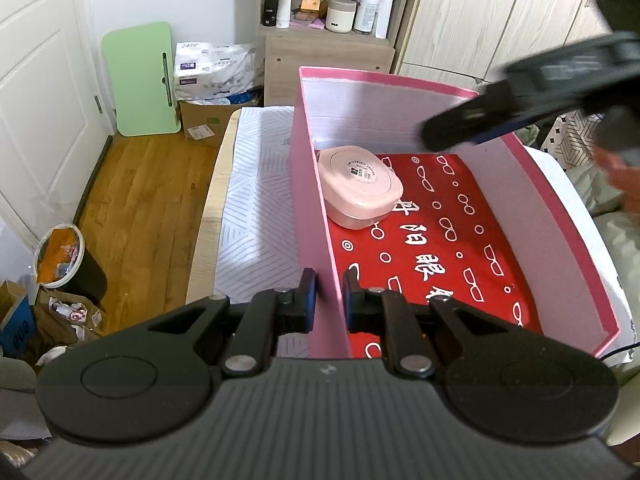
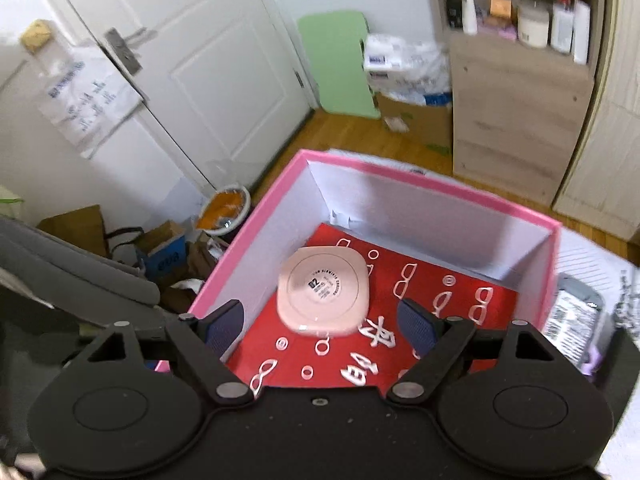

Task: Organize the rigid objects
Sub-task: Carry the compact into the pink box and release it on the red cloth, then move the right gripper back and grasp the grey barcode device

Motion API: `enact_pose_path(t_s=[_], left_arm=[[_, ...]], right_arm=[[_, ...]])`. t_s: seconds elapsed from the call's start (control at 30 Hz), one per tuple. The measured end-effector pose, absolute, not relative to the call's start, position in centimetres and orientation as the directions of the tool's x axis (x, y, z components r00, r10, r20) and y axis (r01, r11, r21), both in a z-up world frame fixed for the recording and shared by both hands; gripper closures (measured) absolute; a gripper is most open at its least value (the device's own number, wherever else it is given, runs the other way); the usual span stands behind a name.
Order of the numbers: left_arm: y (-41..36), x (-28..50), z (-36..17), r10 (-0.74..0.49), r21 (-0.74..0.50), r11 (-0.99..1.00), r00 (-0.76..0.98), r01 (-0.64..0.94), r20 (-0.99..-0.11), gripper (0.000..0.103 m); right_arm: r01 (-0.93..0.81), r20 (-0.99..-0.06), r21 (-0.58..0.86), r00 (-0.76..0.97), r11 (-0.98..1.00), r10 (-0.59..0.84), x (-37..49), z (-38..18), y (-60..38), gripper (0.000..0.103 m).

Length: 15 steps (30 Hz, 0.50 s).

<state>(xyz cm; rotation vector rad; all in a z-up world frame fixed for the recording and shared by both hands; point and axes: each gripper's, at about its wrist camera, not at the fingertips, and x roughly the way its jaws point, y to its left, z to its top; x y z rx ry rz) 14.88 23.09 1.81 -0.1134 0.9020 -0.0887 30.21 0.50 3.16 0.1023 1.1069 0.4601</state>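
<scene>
A pink storage box (image 1: 308,184) stands on the bed, lined with a red sheet printed with white glasses. Inside, near its far left corner, rests a pale pink rounded-square compact (image 1: 358,188), lid up. My left gripper (image 1: 329,292) is shut on the box's near left wall, one pad on each side. My right gripper (image 2: 320,324) hangs above the box with its jaws wide and nothing between them; the compact (image 2: 323,291) lies below it on the red sheet inside the box (image 2: 424,196). In the left wrist view the right gripper (image 1: 480,120) shows blurred over the box's far right.
The bed (image 1: 256,208) carries a white patterned cover. A wooden floor lies to the left with a bin (image 1: 66,258), cardboard boxes and bags. A green folded board (image 1: 140,80), a white door and a shelf unit (image 1: 328,36) with bottles stand behind. A grey packet (image 2: 572,316) lies right of the box.
</scene>
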Motion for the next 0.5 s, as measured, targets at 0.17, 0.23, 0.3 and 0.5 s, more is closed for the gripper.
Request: enact_pose_path(t_s=[0.17, 0.23, 0.3, 0.5], left_arm=[[23.0, 14.8, 1.8, -0.117, -0.129, 0.991, 0.618, 0.026, -0.777, 0.091], [22.9, 14.7, 1.8, -0.114, -0.124, 0.992, 0.618, 0.027, -0.778, 0.091], [22.8, 14.5, 1.8, -0.106, -0.116, 0.993, 0.622, 0.024, -0.776, 0.091], [22.4, 14.0, 1.8, -0.079, -0.094, 0.995, 0.645, 0.011, -0.76, 0.092]], right_arm=[[-0.335, -0.796, 0.309, 0.422, 0.89, 0.435, 26.5, 5.9, -2.4, 0.016], [-0.337, -0.786, 0.308, 0.437, 0.89, 0.437, 25.1, 6.5, -3.3, 0.016], [-0.321, -0.771, 0.313, 0.464, 0.894, 0.436, 23.3, 7.0, -4.9, 0.016], [-0.251, -0.76, 0.326, 0.504, 0.912, 0.41, 17.9, 6.0, -9.5, 0.016]])
